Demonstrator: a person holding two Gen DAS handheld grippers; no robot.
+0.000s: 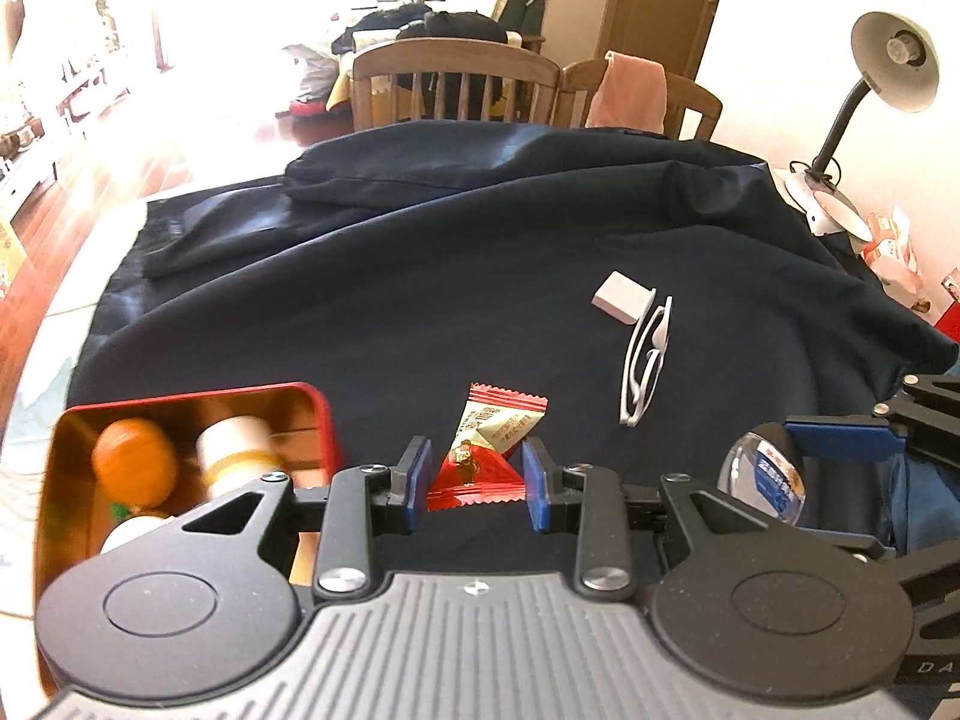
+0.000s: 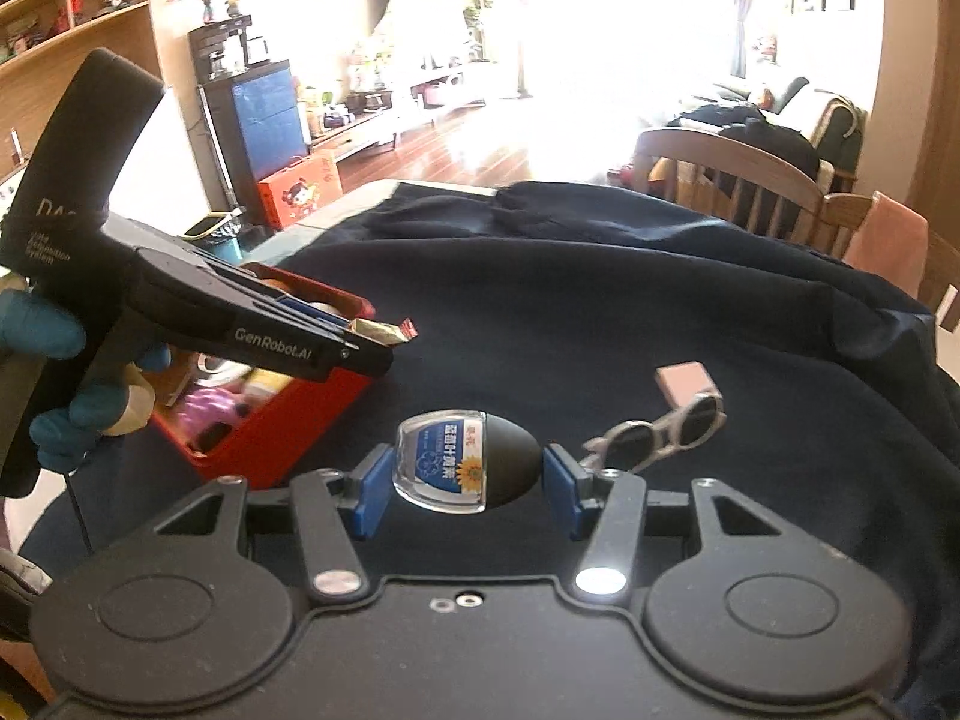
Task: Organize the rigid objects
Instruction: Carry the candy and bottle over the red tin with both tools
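Nearby, your left tongs [image 1: 477, 477] pinch the candy packet [image 1: 493, 447], your right tongs [image 2: 468, 489] the small bottle [image 2: 459, 462], both lifted, likely bound for the red tin [image 1: 180, 420] left. Farther right, sunglasses [image 1: 645, 363] and white block [image 1: 621, 297] lie on the surface.

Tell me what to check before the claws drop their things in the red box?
1. Left claw grips the candy packet: ok.
2. Right claw grips the small clear-and-black bottle: ok.
3. Red box is open on top: ok.
4. Room left in the box beside the orange ball and white bottle: cannot tell.
5. Left claw is over the box: not ok, beside it.
6. Sunglasses and pink block lie clear of the way: ok.
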